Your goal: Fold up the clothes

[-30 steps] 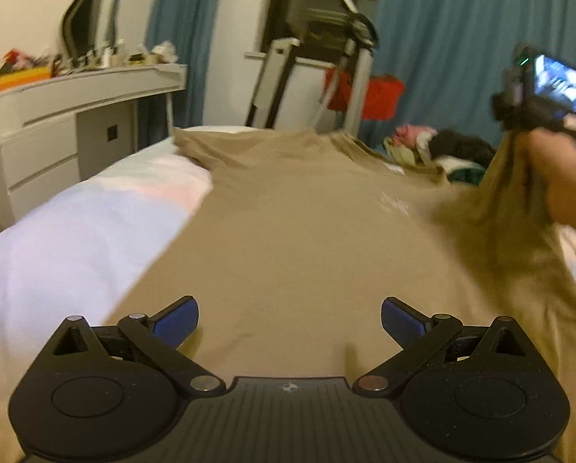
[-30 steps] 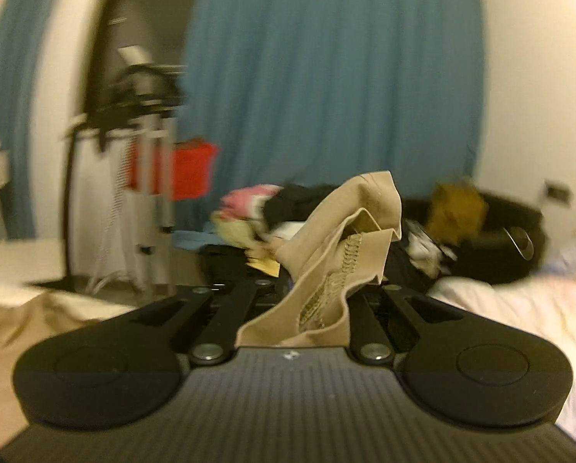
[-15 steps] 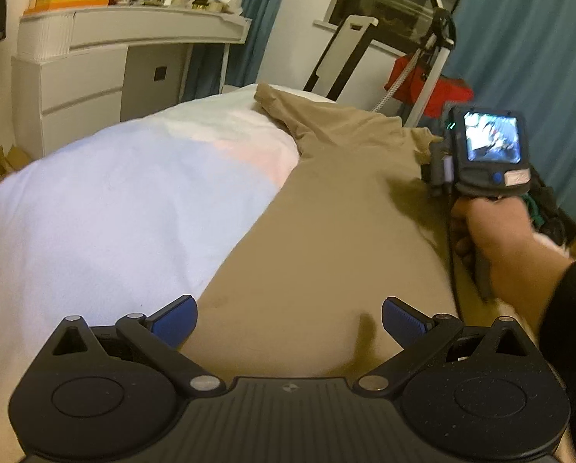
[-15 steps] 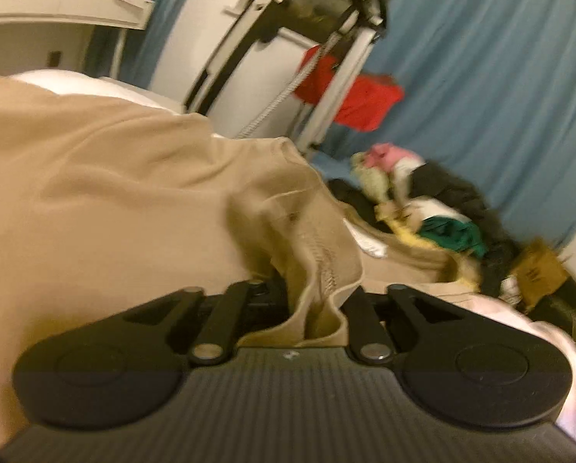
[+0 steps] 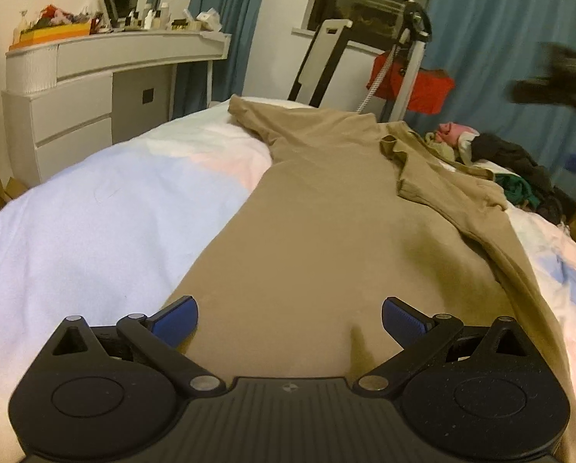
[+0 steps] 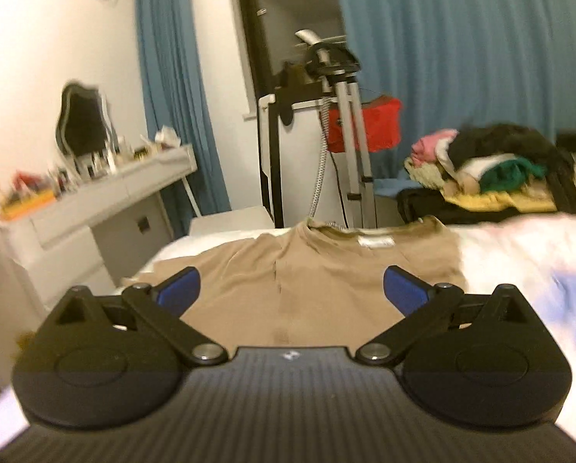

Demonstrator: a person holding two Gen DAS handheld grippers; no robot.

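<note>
A tan T-shirt [image 5: 326, 212] lies spread on the bed [image 5: 95, 223], with its right sleeve folded in over the body [image 5: 434, 177]. My left gripper [image 5: 289, 318] is open and empty, low over the shirt's near hem. My right gripper [image 6: 291, 289] is open and empty, raised above the shirt [image 6: 326, 270] and looking toward its collar [image 6: 365, 237]. In the left wrist view the right gripper [image 5: 558, 81] is a dark blur at the upper right.
A white dresser [image 5: 95, 88] with clutter stands left of the bed. A garment steamer stand [image 6: 342, 115] with a red item stands past the bed's far end. A pile of clothes [image 6: 492, 166] lies at the far right.
My right gripper has let go of the shirt's sleeve, opened, and risen away. The sleeve now lies folded over the shirt. The left gripper stays open over the hem.
</note>
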